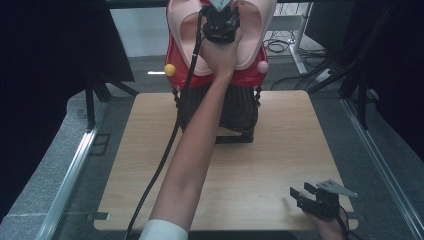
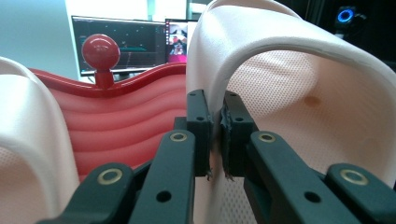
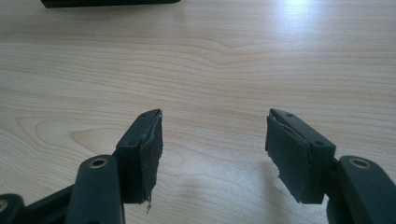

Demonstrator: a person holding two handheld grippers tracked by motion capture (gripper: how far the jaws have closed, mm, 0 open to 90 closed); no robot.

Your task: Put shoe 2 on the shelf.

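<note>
Left hand-held gripper closed on the thin inner edge of a pale pink slipper, pads pinching the strap wall from both sides. In the high view, same left hand-held gripper raised at the far middle, above the rack, arm stretched forward from the near edge. Held slipper standing on the right side of a red rack, toe up; touching the rack or already lifted clear, cannot tell.

Step in hand, as a judgement: taking the slipper from the rack, or seating it there; grasp already secure. Next move probably calls for a straight lift along the rack, no twisting, because the soft edge can slip out between the pads.

Right hand-held gripper resting at the near right of the counter, jaws spread wide, nothing between them; only bare wood under the pads.

Count: two slippers, the second one at the left on the same rack. One red rack on a dark stand. Two side knobs seen from above, yellow at the left and pink at the right; also one red knob. Two hand-held grippers.
</note>
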